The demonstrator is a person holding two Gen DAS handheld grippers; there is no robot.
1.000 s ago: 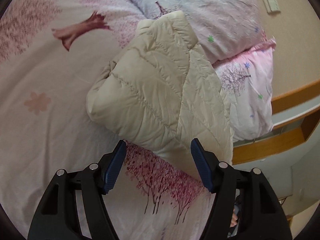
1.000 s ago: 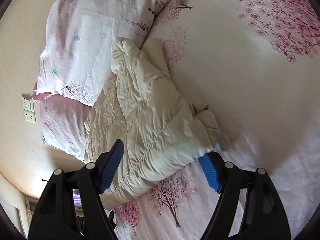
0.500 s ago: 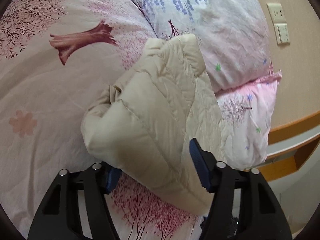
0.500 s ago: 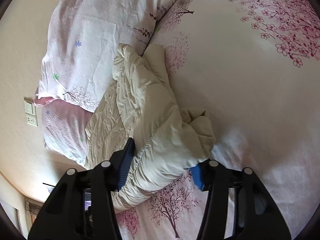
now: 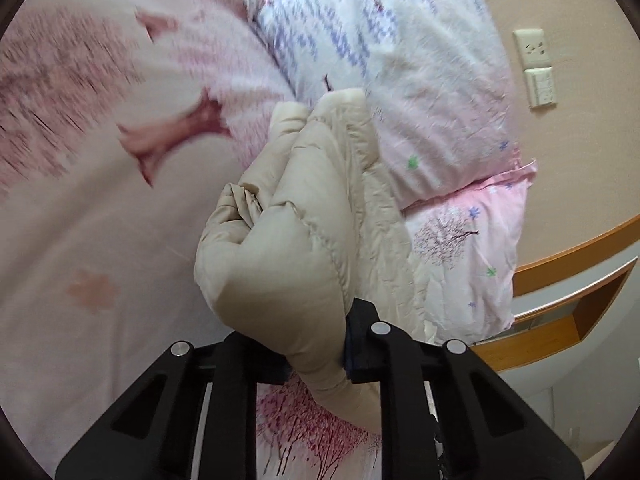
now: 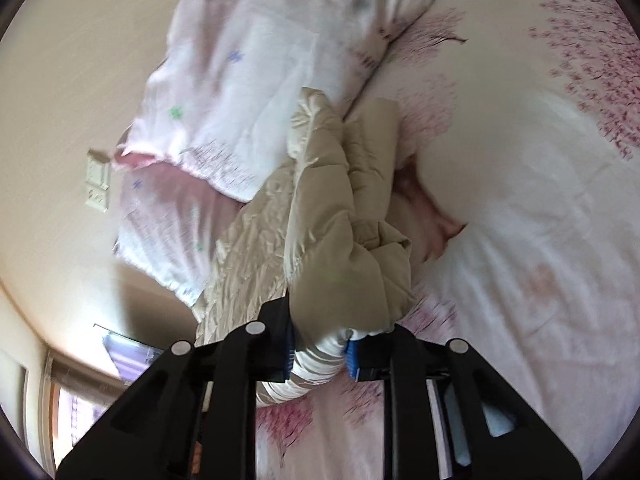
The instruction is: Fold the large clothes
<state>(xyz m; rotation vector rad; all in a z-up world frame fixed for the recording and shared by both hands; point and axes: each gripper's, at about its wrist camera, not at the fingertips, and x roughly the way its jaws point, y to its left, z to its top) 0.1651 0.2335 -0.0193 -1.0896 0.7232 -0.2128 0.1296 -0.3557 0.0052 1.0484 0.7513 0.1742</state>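
Blossom-printed bedding [image 5: 100,240] covers the bed, and on it, against the stacked pillows [image 5: 420,92] at the wall end, lies the beige padded jacket [image 5: 288,248], already bunched into a thick bundle. Its near end is raised off the cover while its far end rests at the pillows' edge.

The left hand-held gripper [image 5: 316,356] is clamped on the puffy near fold, its blue pads almost buried in the padding. The right hand-held gripper [image 6: 318,354] is clamped on the same near end, pinching a gathered, paler roll of fabric, seemingly lining, between its pads.

The step in hand looks like lifting this end to carry it over toward the pillows for another fold. To do it well, both grips should rise together and at the same height, so the quilted layers stay stacked rather than sliding apart. Padding is springy and slippery; a pinch on only the outer shell may let inner layers drop out, so the grip should be deep. The loose crumpled part [image 6: 256,248] beside the bundle could drag and spoil the edge, so it wants smoothing once the fold is laid down. A wall socket [image 5: 532,46] and a wooden shelf [image 5: 560,320] stand beyond the pillows.
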